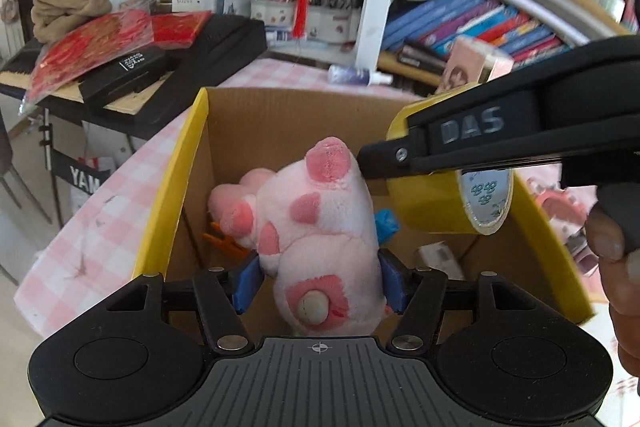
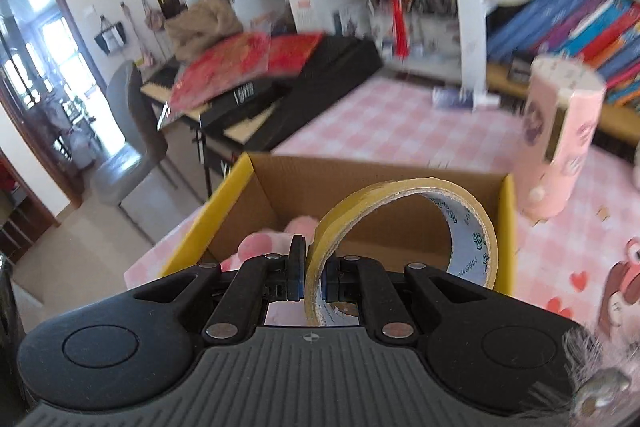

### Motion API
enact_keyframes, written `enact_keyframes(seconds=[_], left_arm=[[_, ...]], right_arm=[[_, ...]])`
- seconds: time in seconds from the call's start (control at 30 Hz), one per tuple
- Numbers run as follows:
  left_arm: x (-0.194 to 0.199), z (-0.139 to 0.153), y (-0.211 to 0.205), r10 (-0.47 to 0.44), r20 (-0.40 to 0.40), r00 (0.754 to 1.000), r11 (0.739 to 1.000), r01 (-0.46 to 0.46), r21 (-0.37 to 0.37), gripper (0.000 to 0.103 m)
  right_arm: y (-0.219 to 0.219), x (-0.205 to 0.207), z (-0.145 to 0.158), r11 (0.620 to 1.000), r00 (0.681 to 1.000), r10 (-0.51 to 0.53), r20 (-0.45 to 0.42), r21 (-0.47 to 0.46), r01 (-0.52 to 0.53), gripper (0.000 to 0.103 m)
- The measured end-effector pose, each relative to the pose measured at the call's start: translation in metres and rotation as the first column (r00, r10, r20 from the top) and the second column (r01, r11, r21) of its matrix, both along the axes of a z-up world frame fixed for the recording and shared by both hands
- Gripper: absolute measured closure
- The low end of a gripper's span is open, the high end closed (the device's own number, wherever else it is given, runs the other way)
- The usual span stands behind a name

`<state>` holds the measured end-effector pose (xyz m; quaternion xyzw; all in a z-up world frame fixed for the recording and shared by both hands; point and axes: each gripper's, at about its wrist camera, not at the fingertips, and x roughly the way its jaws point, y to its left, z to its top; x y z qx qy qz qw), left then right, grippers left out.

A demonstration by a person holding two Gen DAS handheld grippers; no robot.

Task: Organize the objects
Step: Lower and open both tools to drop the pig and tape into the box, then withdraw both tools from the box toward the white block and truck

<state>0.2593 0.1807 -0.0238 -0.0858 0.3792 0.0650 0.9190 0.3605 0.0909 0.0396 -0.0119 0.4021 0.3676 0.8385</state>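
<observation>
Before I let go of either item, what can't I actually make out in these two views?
- Box floor, left wrist view: the pink plush toy covers most of the cardboard box; orange and blue items beneath are only slivers.
- Same view: whether the left gripper pads press the plush.
- Right wrist view: the tape roll hides the box's far corner; shelves are motion-blurred.

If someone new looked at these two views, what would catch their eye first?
The pink plush toy stands out first, between the left tool's blue pads, over the yellow-edged cardboard box. Next comes the yellow tape roll, pinched by the right tool above that box.
</observation>
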Motion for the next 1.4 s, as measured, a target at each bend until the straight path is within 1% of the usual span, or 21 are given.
enact_keyframes(seconds=[0.1, 0.17, 0.27, 0.3, 0.4, 0.47, 0.53, 0.63, 0.77, 0.83, 0.87, 0.97, 1.03, 1.07, 1.13, 1.23, 1.4], left_arm=[[0.005, -0.003, -0.002, 0.005, -0.025, 1.0, 1.0, -0.004, 0.02, 0.039], [0.007, -0.004, -0.005, 0.004, -0.036, 0.999, 1.0, -0.003, 0.031, 0.037], [0.009, -0.004, -0.009, -0.003, -0.034, 0.999, 0.999, 0.005, 0.045, 0.034], [0.008, -0.003, -0.01, -0.008, -0.032, 0.999, 0.999, 0.01, 0.049, 0.029], [0.008, 0.0, -0.015, -0.017, -0.008, 1.0, 0.997, 0.018, 0.073, 0.023], [0.004, 0.003, -0.018, -0.019, 0.013, 1.0, 0.995, 0.017, 0.1, 0.02], [0.0, 0.007, -0.021, -0.018, 0.031, 0.999, 0.994, 0.014, 0.109, 0.019], [-0.01, 0.017, -0.023, -0.015, 0.07, 0.997, 0.995, 0.007, 0.104, 0.016], [-0.027, 0.03, -0.023, 0.01, 0.128, 0.992, 0.995, -0.023, 0.1, 0.014], [-0.038, 0.038, -0.023, 0.015, 0.156, 0.988, 0.995, -0.03, 0.092, 0.013], [-0.042, 0.041, -0.023, 0.012, 0.168, 0.986, 0.996, -0.027, 0.089, 0.01], [-0.057, 0.048, -0.023, 0.017, 0.213, 0.977, 0.996, -0.036, 0.084, 0.008], [-0.064, 0.052, -0.023, 0.025, 0.222, 0.975, 0.996, -0.043, 0.075, 0.008], [-0.068, 0.053, -0.022, 0.027, 0.228, 0.973, 0.997, -0.044, 0.071, 0.008], [-0.078, 0.056, -0.022, 0.024, 0.243, 0.97, 0.997, -0.042, 0.067, 0.008], [-0.092, 0.061, -0.021, 0.029, 0.262, 0.965, 0.997, -0.047, 0.066, 0.008], [-0.116, 0.063, -0.019, 0.041, 0.277, 0.96, 0.997, -0.059, 0.056, 0.008]], right_arm=[[0.008, 0.01, -0.013, 0.999, 0.999, 0.001, -0.043, -0.039, -0.003, 0.096], [0.01, 0.017, -0.022, 0.999, 0.997, -0.007, -0.079, -0.047, 0.004, 0.096], [0.009, 0.026, -0.032, 0.998, 0.991, -0.026, -0.128, -0.065, 0.018, 0.095], [0.009, 0.028, -0.035, 0.997, 0.99, -0.027, -0.137, -0.074, 0.017, 0.094], [0.01, 0.031, -0.042, 0.993, 0.99, -0.04, -0.134, -0.116, 0.025, 0.083], [0.006, 0.031, -0.044, 0.993, 0.989, -0.044, -0.142, -0.116, 0.028, 0.078], [0.002, 0.03, -0.043, 0.993, 0.986, -0.053, -0.155, -0.113, 0.035, 0.074], [-0.007, 0.026, -0.038, 0.995, 0.986, -0.047, -0.161, -0.094, 0.033, 0.072], [-0.021, 0.014, -0.026, 0.997, 0.988, -0.04, -0.148, -0.068, 0.03, 0.072], [-0.026, 0.008, -0.02, 0.997, 0.989, -0.051, -0.138, -0.068, 0.042, 0.07], [-0.029, 0.005, -0.017, 0.996, 0.99, -0.059, -0.131, -0.069, 0.05, 0.07], [-0.039, -0.008, -0.005, 0.997, 0.993, -0.072, -0.096, -0.04, 0.068, 0.066], [-0.042, -0.017, 0.003, 0.997, 0.996, -0.072, -0.061, -0.04, 0.07, 0.059], [-0.043, -0.022, 0.007, 0.996, 0.997, -0.074, -0.034, -0.047, 0.073, 0.058], [-0.046, -0.033, 0.014, 0.995, 0.996, -0.083, 0.018, -0.055, 0.084, 0.058], [-0.056, -0.052, 0.021, 0.992, 0.99, -0.113, 0.078, -0.037, 0.117, 0.058], [-0.075, -0.088, 0.023, 0.983, 0.97, -0.164, 0.181, -0.05, 0.176, 0.058]])
